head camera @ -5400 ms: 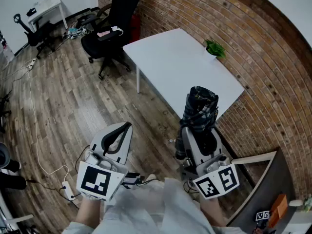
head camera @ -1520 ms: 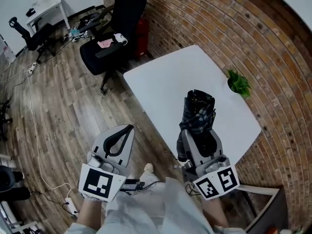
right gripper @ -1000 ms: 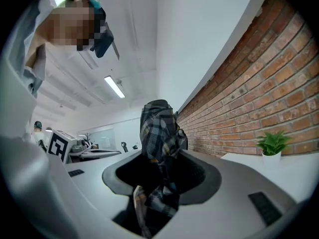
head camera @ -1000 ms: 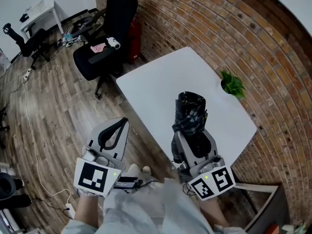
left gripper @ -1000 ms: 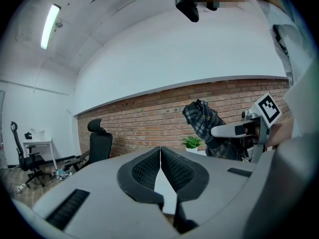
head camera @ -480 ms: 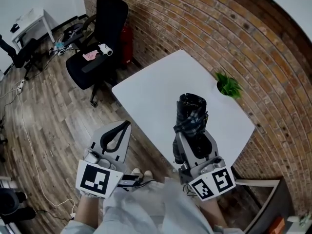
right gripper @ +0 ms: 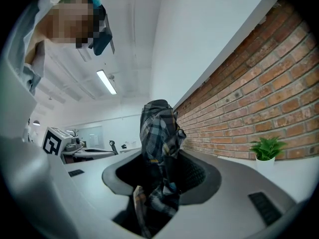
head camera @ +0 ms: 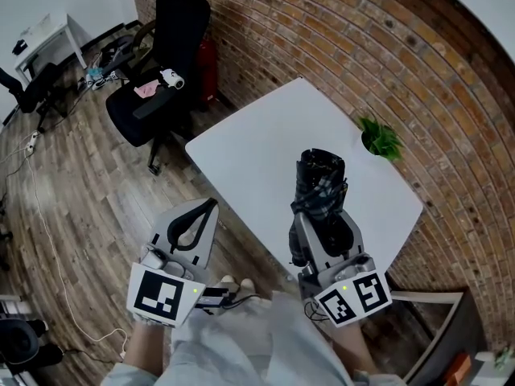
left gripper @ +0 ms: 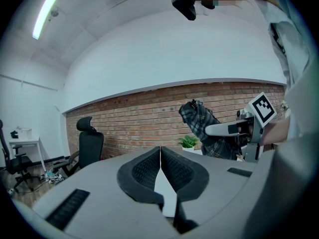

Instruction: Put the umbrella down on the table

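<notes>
Right gripper (head camera: 322,215): I'm squeezing it on the folded umbrella (head camera: 320,182), so the jaws are pressing into the fabric from both sides, with the bundle sitting right between the pads.

Umbrella: dark plaid, rolled up, and sticking out past the jaw tips. In the right gripper view some loose cloth is bunching low in the jaw throat. From the head view it's hanging over the near part of the bench (head camera: 257,139), a bit in from the near edge. It's in the gripper and not lying on the top, and I can't tell if any part is touching the surface.

Left gripper (head camera: 208,209): jaws are pressing together with nothing in them, pads meeting in a thin line. I'm holding it off the bench's near-left edge, over the wooden floor (head camera: 72,191).

Bench: white rectangular top, standing against the brick wall (head camera: 354,39).

Plant (head camera: 378,139): small green one in a white pot, sitting at the bench's far-right edge by the wall, well apart from the umbrella.

Chair (head camera: 161,95): black office chair beyond the bench's far-left corner, with some small stuff lying on the seat.
</notes>
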A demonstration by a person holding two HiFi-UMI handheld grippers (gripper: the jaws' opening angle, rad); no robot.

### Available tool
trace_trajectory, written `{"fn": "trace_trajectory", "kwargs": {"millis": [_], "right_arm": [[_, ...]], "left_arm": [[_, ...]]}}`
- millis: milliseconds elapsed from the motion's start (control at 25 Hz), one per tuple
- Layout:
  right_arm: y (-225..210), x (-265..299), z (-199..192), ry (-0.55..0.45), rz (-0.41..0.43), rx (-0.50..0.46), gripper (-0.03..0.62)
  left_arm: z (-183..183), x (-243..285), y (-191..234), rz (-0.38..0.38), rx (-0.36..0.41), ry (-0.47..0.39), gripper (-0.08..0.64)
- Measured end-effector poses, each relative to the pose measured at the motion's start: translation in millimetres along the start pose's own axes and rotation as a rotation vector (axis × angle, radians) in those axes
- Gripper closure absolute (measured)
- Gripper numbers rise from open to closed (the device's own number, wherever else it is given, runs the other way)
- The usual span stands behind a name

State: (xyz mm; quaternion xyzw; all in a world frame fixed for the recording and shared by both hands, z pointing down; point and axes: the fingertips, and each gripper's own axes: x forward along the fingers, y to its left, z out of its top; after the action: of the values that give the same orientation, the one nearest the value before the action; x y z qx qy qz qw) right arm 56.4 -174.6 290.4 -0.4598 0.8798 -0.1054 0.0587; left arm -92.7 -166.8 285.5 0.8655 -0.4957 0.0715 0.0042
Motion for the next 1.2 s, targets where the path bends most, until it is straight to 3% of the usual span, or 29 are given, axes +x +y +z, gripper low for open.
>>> {"fn": "trace_trajectory", "kwargs": {"millis": [600, 1200], "right_arm": [[-27, 23, -23, 0.069, -0.059, 0.009, 0.374], [-76, 40, -87, 0.210, -0.153, 0.046, 0.374]], "left_arm": [[-17, 29, 11, -0.041, -0.006, 0.036, 0.538], [-52, 61, 12, -0.092, -0.033, 0.092, 0.538]]}}
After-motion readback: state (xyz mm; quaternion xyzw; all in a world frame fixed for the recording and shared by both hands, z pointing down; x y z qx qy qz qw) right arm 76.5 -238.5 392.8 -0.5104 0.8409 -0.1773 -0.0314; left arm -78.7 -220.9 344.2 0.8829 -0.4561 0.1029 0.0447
